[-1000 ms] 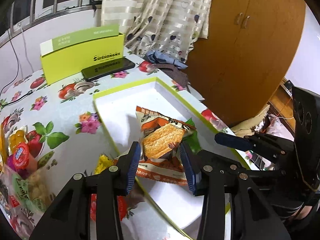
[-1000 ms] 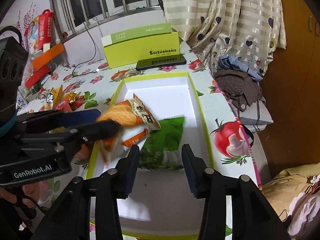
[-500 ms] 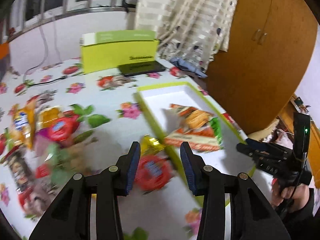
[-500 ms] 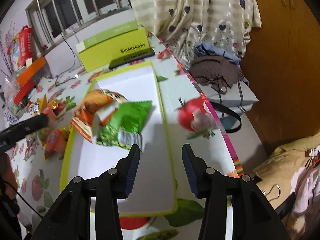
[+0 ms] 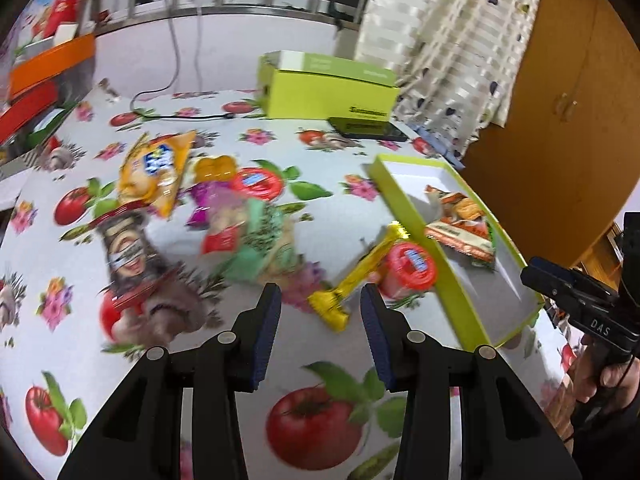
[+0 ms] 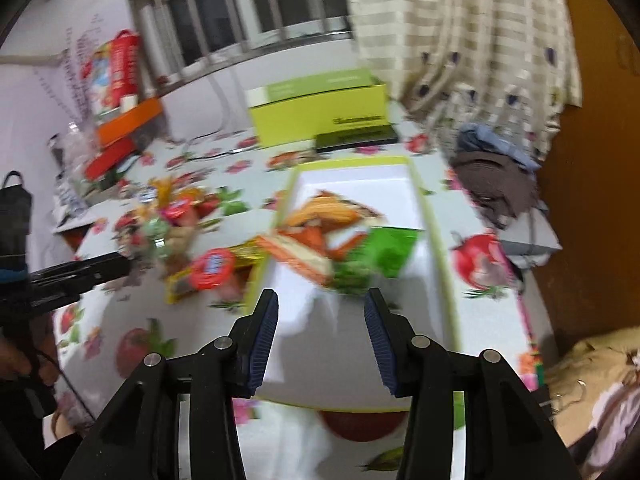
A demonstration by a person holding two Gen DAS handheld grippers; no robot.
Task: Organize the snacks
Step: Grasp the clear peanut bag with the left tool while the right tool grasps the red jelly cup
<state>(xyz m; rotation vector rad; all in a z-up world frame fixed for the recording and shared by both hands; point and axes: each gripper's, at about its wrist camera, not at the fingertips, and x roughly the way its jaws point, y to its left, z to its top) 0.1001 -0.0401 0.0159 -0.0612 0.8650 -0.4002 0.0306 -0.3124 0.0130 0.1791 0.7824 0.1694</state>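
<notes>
- Left wrist view: the left hand-held gripper point(image 5: 320, 316) hangs released and empty above the yellow snack bar point(image 5: 362, 272) on the desk point(image 5: 240, 380).
- The right hand-held gripper point(image 6: 320, 320), also released, is over the tray point(image 6: 436, 240) holding the orange packet point(image 6: 316, 220) and green packet point(image 6: 376, 256).

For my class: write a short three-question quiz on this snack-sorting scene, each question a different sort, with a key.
1. True or false: the left claw holds a snack.
2. Which lies in the tray? A) green packet B) gold bar C) yellow bag
3. Fill in: the red-lidded cup sits on the cloth just ____ the tray.

Key: 1 false, it is empty. 2 A. 3 outside.
</notes>
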